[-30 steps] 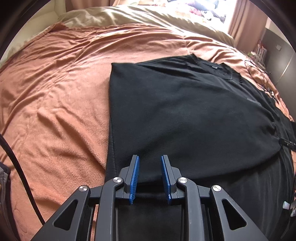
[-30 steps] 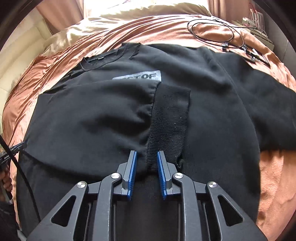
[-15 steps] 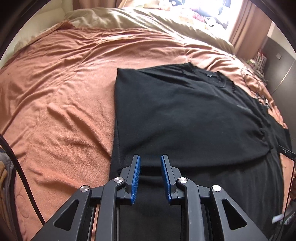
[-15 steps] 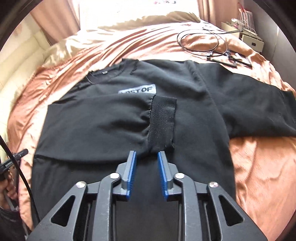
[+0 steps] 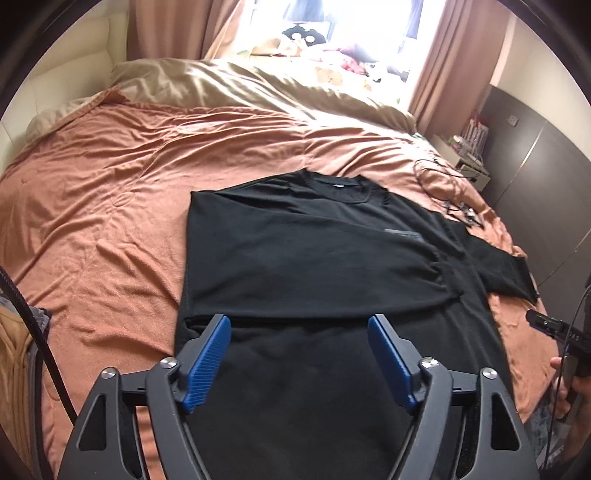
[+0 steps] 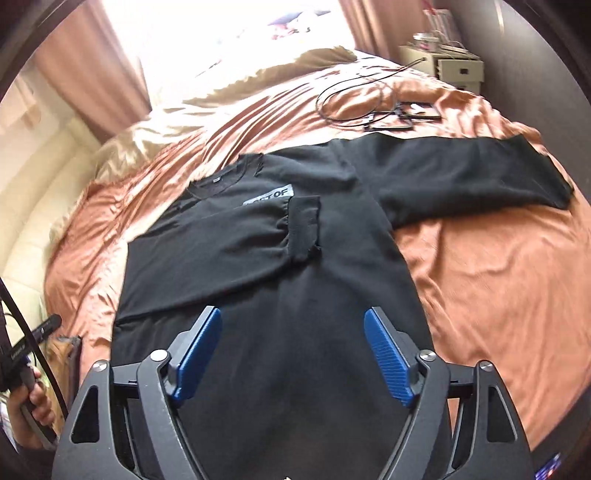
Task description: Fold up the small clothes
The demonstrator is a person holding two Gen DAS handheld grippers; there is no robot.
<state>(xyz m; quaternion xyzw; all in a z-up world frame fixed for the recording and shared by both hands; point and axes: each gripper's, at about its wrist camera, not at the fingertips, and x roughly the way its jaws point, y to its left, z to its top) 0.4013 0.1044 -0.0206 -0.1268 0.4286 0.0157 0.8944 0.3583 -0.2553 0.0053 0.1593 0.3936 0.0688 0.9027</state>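
Sweatshirt [image 6: 295,295] lies flat on the rust blanket [image 5: 103,206]; curtained window [image 5: 332,29] beyond; left gripper [image 5: 300,354] and right gripper [image 6: 293,350] both gape, empty.

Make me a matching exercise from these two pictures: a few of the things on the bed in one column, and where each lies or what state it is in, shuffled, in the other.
Things
1. black long-sleeved sweatshirt
2. sleeve with the ribbed cuff
3. other black sleeve
4. thin black looped cable
5. blue-padded left gripper

Places or states
A. stretched out sideways onto the bare cover
B. open, holding nothing
C. folded across the chest
D. spread flat on the orange bed cover
E. lying beyond the shoulder, near the far corner

Pairs: 1-D, 2-C, 3-A, 4-E, 5-B
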